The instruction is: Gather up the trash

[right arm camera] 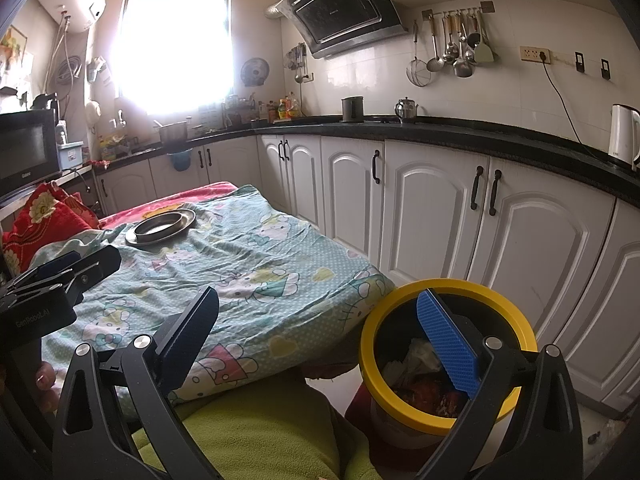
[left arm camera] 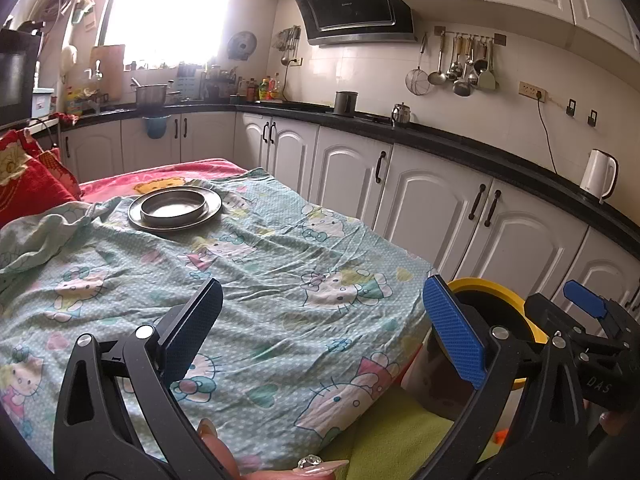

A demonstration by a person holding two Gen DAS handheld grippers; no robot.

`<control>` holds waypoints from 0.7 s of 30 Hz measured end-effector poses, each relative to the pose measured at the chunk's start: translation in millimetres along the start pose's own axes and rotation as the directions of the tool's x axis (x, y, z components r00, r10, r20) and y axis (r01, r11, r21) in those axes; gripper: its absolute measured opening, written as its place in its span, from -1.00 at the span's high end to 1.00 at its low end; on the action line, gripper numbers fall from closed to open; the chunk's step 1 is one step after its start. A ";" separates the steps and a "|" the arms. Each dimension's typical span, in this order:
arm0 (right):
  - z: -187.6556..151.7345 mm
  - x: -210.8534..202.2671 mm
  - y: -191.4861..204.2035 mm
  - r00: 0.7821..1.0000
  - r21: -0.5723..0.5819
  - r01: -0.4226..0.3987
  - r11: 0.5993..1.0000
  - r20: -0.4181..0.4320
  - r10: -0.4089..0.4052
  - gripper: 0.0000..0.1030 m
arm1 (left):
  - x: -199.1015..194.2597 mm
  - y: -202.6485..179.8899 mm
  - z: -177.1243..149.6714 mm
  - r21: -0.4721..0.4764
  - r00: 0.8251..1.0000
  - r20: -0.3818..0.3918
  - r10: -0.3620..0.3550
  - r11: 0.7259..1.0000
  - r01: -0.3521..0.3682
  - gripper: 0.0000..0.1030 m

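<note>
Trash (right arm camera: 424,376) is seen inside a yellow-rimmed bin (right arm camera: 472,286), which is stood on the floor just beside the cloth-covered table's near right corner, in front of the white lower cabinets (right arm camera: 436,216). Crumpled pale paper and some reddish scraps are made out in the bin; the rest is hidden by the finger in front.

Right gripper (right arm camera: 320,344) is held spread wide with nothing between its fingers; its right blue pad (right arm camera: 448,344) is lined up over the bin's mouth, its left finger over the table edge. Left gripper (left arm camera: 324,328) is likewise held wide apart and empty, above the near part of the Hello Kitty cloth (left arm camera: 256,256). In the left wrist view the bin (left arm camera: 490,286) is partly covered by the blue pad.

A metal plate (left arm camera: 138,220) with a shallow round metal dish (left arm camera: 175,205) on it is placed at the far end of the table, well apart from both grippers. A red cushion (left arm camera: 24,184) is seen at the far left. A white kettle (left arm camera: 598,174) is stood on the black counter (left arm camera: 440,142). Green fabric (right arm camera: 256,432) is visible below the table edge.
</note>
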State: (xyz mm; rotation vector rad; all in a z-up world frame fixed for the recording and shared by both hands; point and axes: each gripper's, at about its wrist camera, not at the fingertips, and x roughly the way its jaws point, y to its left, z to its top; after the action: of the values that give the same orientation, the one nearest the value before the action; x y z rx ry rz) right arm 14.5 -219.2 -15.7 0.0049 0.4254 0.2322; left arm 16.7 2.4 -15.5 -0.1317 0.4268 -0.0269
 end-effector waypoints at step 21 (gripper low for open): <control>30.7 46.9 64.4 0.976 -0.037 -0.169 0.985 -0.146 0.162 -0.88 | -21.6 137.6 15.8 -0.193 0.927 -0.101 0.362 0.907 -0.375 -0.79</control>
State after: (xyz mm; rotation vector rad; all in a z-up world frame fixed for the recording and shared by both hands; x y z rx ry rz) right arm 54.3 -144.7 -3.4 -0.0247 0.5623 0.4086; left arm 3.3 141.9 -10.7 -0.2562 0.5123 0.3900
